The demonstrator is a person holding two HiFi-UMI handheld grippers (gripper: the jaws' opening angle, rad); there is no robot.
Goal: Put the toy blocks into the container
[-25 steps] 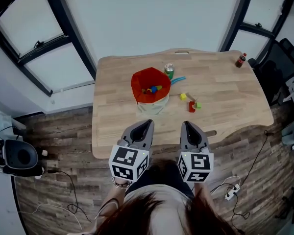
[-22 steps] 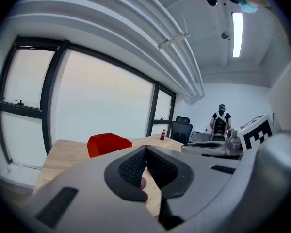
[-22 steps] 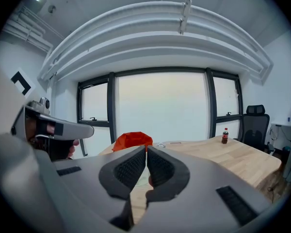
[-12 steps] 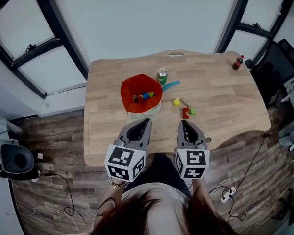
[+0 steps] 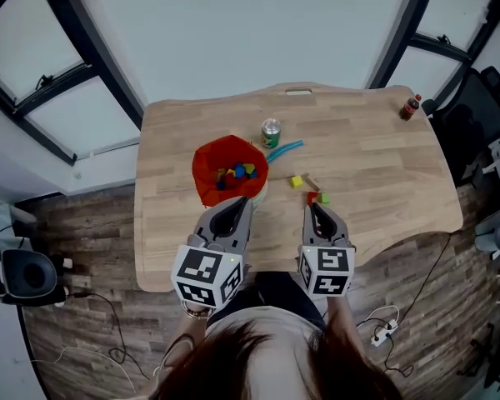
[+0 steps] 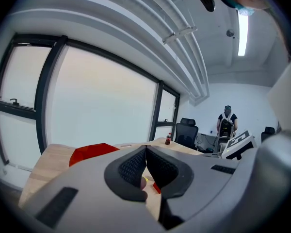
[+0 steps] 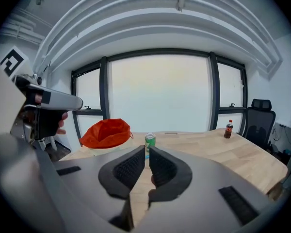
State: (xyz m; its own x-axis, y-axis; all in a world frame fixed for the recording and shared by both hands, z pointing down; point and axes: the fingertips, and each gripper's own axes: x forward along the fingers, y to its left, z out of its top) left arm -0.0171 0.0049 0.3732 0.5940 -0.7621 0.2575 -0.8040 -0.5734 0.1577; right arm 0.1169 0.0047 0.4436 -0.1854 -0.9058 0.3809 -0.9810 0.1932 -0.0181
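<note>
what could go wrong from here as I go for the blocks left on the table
The red block and green block sit right together, so the right gripper may knock one away. The can stands close beside the red container; a careless drop-off could tip it.

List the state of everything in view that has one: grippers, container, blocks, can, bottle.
left gripper: shut, empty
right gripper: shut, empty
red container: upright, open-topped, several blocks inside
yellow block: loose on table, outside container
red block: loose on table, beside green block
green block: loose on table
green can: upright
cola bottle: upright
</note>
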